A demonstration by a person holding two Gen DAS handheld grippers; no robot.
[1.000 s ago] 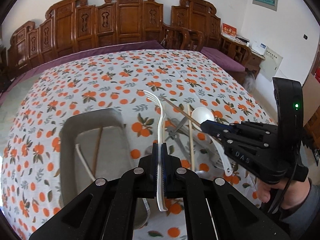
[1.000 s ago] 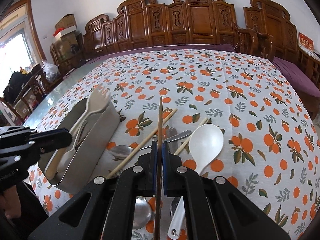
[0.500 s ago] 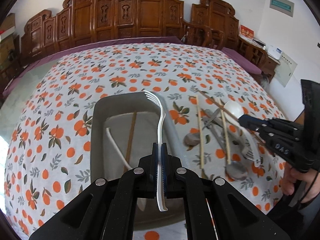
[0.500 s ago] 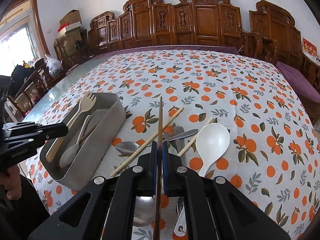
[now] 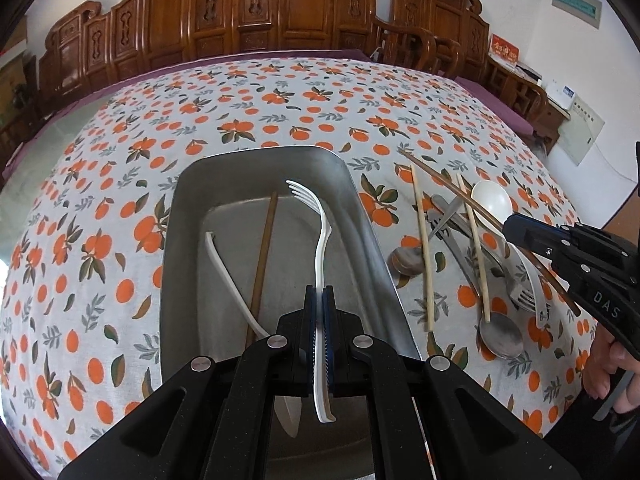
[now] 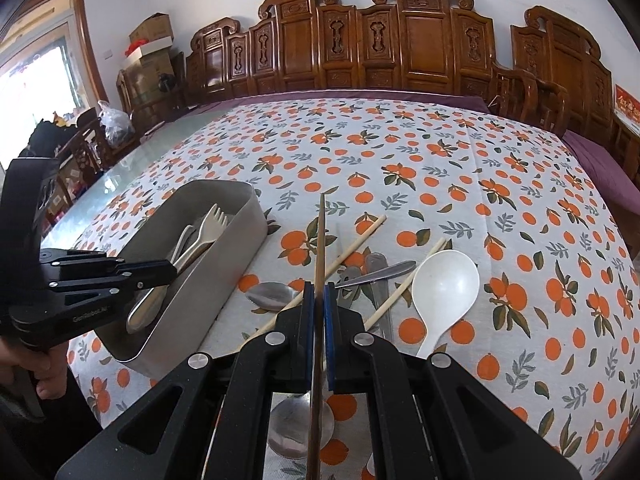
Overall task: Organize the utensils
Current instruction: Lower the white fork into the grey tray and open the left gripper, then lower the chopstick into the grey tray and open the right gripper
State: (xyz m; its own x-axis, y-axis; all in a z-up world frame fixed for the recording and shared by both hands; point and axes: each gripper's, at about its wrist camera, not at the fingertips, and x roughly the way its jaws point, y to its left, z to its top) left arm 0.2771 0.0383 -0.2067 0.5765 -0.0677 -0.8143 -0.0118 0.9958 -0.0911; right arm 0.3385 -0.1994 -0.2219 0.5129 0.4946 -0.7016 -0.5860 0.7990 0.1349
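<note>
My left gripper [image 5: 319, 294] is shut on a white plastic fork [image 5: 320, 232] and holds it over the grey metal tray [image 5: 256, 168]. The tray holds a dark chopstick [image 5: 264, 256] and a white utensil handle [image 5: 224, 268]. My right gripper [image 6: 319, 292] is shut on a dark brown chopstick [image 6: 320, 240], held above the loose pile right of the tray [image 6: 224, 256]. The pile has a white rice spoon [image 6: 444, 284], pale chopsticks [image 6: 356, 248], metal spoons [image 6: 272, 294] and a knife [image 6: 380, 270]. The left gripper [image 6: 170, 268] also shows in the right wrist view with the fork [image 6: 212, 224].
The table has an orange-print cloth [image 5: 280, 96]. Carved wooden chairs [image 6: 400, 40] line its far side. A metal fork [image 5: 520, 296] and another metal spoon [image 5: 502, 338] lie in the pile near the front edge.
My left gripper has carried the white fork leftward from above the pile to over the tray and lower into it. The right gripper still holds the dark chopstick, nearly unmoved.
</note>
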